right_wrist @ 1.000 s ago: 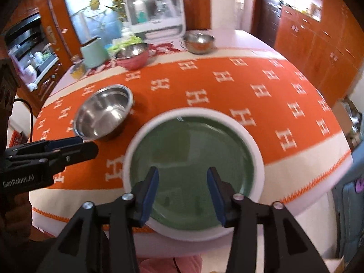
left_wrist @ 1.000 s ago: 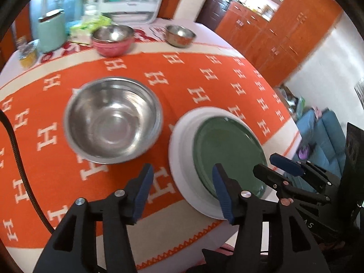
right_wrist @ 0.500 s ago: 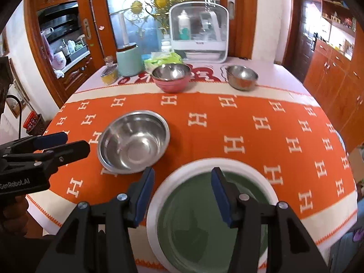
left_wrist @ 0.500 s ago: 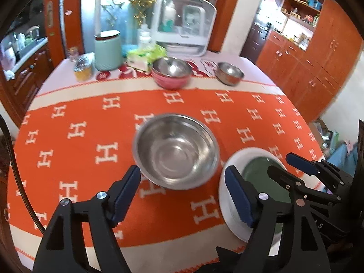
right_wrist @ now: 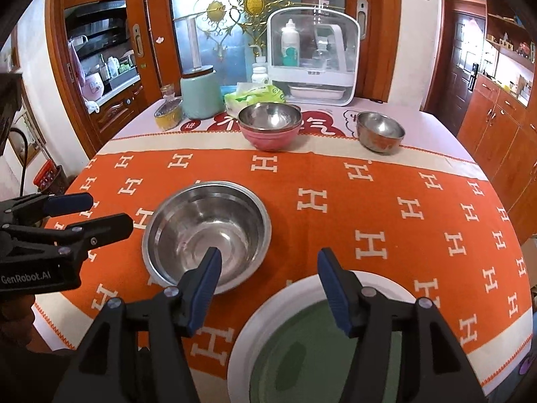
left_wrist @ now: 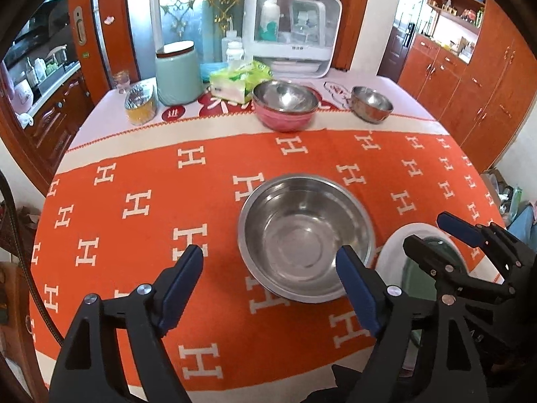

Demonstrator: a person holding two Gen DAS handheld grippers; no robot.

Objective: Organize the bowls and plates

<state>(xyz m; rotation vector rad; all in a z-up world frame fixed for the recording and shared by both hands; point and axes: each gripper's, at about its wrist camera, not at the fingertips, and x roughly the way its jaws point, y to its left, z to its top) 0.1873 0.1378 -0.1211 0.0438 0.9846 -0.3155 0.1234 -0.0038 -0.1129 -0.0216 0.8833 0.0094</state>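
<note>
A large steel bowl (left_wrist: 303,235) (right_wrist: 206,231) sits on the orange cloth near the table's front. To its right a green plate (right_wrist: 322,352) lies on a white plate (right_wrist: 302,288), partly hidden in the left wrist view (left_wrist: 399,245). A steel bowl nested in a pink bowl (left_wrist: 285,107) (right_wrist: 270,126) and a small steel bowl (left_wrist: 371,102) (right_wrist: 381,131) stand at the back. My left gripper (left_wrist: 272,275) is open and empty, just before the large bowl. My right gripper (right_wrist: 268,278) is open and empty above the plates' near-left edge.
At the table's back stand a mint canister (left_wrist: 178,74), a jar with yellow contents (left_wrist: 141,104), a green tissue pack (left_wrist: 240,80) and a white box with bottles (left_wrist: 292,30). Wooden cabinets (left_wrist: 486,77) line the right wall.
Both grippers have pulled back and tilted up from the plates. The plates have slid low in both views and the far bowls now show. Both jaws have opened wider.
</note>
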